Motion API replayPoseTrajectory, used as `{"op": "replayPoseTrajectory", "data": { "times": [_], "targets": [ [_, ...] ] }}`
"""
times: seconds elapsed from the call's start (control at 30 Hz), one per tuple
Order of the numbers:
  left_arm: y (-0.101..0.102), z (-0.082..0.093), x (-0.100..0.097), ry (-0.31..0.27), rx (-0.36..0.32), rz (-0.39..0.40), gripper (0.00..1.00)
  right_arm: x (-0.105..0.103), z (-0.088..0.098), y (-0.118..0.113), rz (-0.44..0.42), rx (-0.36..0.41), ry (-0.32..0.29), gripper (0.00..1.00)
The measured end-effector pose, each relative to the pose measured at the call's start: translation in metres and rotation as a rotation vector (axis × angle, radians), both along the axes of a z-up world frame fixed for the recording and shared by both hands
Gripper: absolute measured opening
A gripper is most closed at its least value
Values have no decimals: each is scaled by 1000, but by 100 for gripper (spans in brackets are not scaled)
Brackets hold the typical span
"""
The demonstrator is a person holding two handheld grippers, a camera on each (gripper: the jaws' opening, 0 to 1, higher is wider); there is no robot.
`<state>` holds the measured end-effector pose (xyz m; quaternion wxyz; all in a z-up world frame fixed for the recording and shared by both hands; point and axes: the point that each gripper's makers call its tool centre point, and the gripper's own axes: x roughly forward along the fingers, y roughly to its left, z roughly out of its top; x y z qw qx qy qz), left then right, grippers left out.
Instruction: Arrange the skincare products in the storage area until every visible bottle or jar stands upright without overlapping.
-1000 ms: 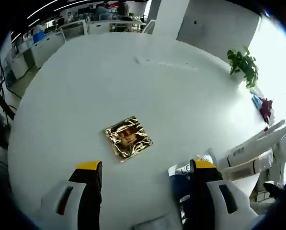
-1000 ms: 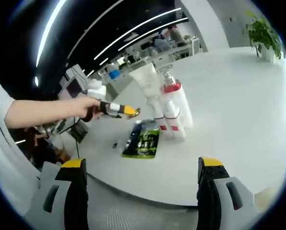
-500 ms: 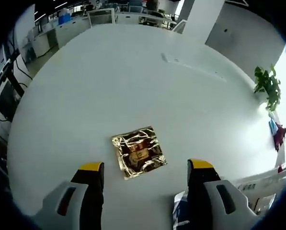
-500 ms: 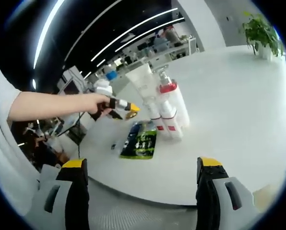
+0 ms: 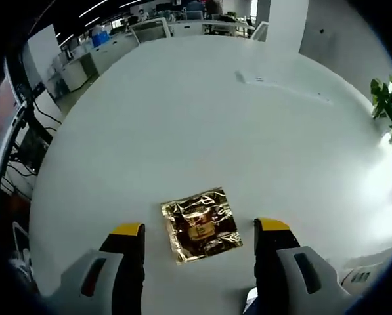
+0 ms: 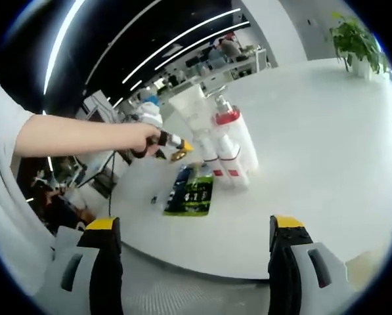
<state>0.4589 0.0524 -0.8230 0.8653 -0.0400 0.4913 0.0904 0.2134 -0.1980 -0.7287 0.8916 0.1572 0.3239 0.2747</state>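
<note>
While the left gripper (image 5: 200,230) is hanging with its yellow-tipped jaws spread wide and gripping nothing, a crinkled gold foil sachet (image 5: 201,224) is lying flat on the white table (image 5: 202,118) between those jaw tips, not touching either one; past it the bare tabletop is running out to a thin flat strip (image 5: 284,90) lying far across the surface, and a potted plant (image 5: 391,108) is standing at the far right edge, with office desks beyond the rim. Where the right gripper (image 6: 194,224) is looking, its own two jaws are likewise standing well apart and empty, hovering off the near edge of the table (image 6: 327,131); just beyond that edge a dark green and black packet (image 6: 190,193) is lying flat on the top; just behind it a close cluster of skincare products is standing upright, with two small white bottles with red bands (image 6: 226,161) at the front, a taller white pump bottle with a red collar (image 6: 237,134) at their back, and a white tube (image 6: 192,115) rising on its cap beside them, all crowding one another so that their outlines are overlapping in this view; a person's hand (image 6: 140,138) is reaching in from the left, holding the other gripper with its yellow tips pointing down near the tube; farther off a green plant (image 6: 356,42) is sitting on the table's far side.
</note>
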Motion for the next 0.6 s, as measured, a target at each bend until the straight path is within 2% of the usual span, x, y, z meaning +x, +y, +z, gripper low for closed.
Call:
{"op": "replayPoseTrajectory", "data": {
  "times": [0.13, 0.3, 0.33, 0.5, 0.6],
  "targets": [
    [1, -2, 7, -18, 1, -22, 56, 1, 0, 0, -1, 3, 3, 92],
    [9, 0, -2, -26, -6, -33, 40, 0, 0, 0, 2, -3, 3, 91],
    [8, -1, 0, -35, -29, -24, 40, 0, 0, 0, 0, -3, 3, 91],
    [8, 1, -1, -40, -36, -29, 39, -1, 0, 1, 1, 0, 1, 91],
    [5, 7, 3, -68, -25, -66, 39, -1, 0, 1, 1, 0, 0, 91]
  ]
}}
